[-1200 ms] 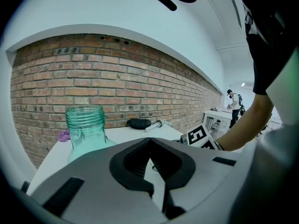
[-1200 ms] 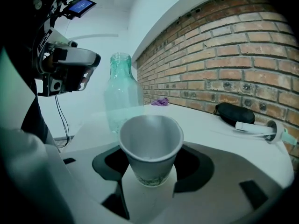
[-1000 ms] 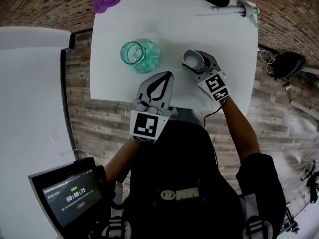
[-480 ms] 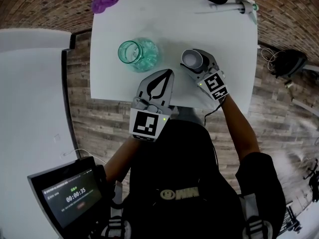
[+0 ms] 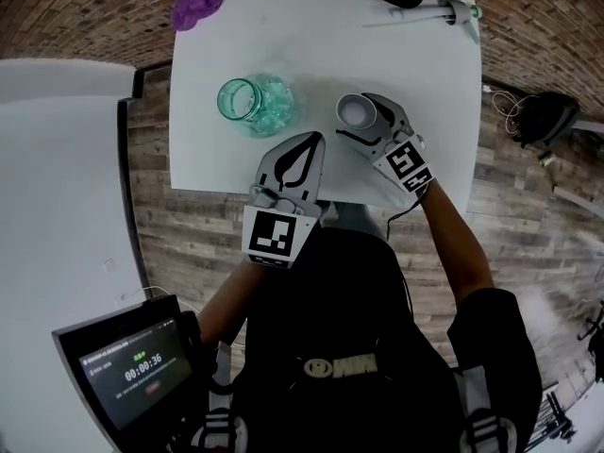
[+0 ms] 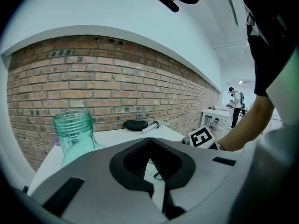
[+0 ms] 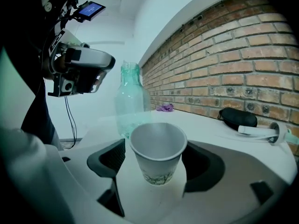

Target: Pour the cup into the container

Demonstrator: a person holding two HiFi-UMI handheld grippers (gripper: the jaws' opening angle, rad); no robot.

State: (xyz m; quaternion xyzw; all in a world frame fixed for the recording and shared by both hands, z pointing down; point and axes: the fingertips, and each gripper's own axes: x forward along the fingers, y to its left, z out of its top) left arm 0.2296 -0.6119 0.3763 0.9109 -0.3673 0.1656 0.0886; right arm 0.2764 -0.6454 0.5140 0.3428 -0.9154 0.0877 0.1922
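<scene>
Now right hand-held gripper (image 7: 157,164) just opened wide, paper cup (image 7: 158,146) upright between jaws, untouched

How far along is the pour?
Done: paper cup looks empty, upright on the table beside the jar. In hand: right claw has just been opening, pads clear of the cup. Remaining: back that claw away; left claw idles shut.

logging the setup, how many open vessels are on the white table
2. A teal glass jar stands left of centre; a white paper cup stands to its right. None look hidden.
</scene>
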